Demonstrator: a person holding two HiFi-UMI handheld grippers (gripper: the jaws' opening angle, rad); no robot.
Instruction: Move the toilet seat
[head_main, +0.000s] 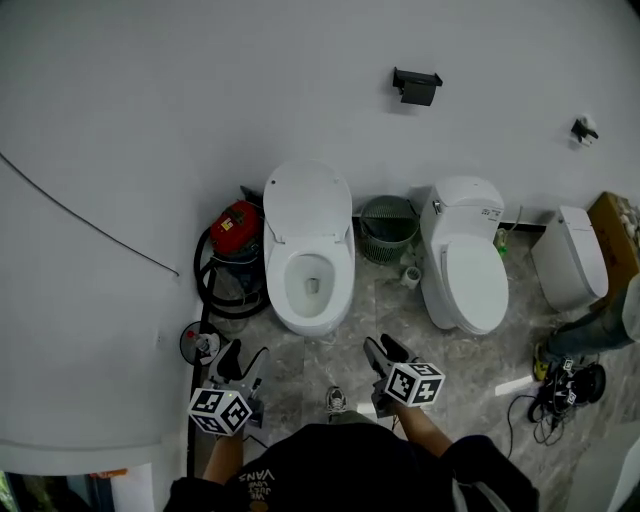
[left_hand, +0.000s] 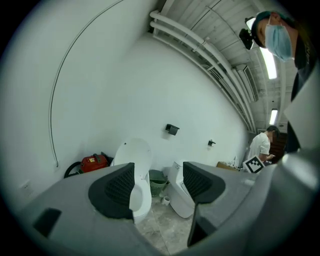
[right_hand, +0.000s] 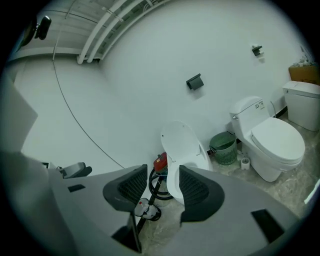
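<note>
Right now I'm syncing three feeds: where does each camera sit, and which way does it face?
Head view: head-mounted, steeply down on the open toilet; left gripper, right gripper, forearms show.
Left gripper view: on it, facing the wall; its open jaws show.
Right gripper view: likewise; its open jaws show.
All share the open toilet.

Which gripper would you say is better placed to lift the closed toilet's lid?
Right, probably. The right gripper hangs nearer the closed toilet, on its side; the left gripper sits farther off, by the open toilet. Both are open and empty.
</note>
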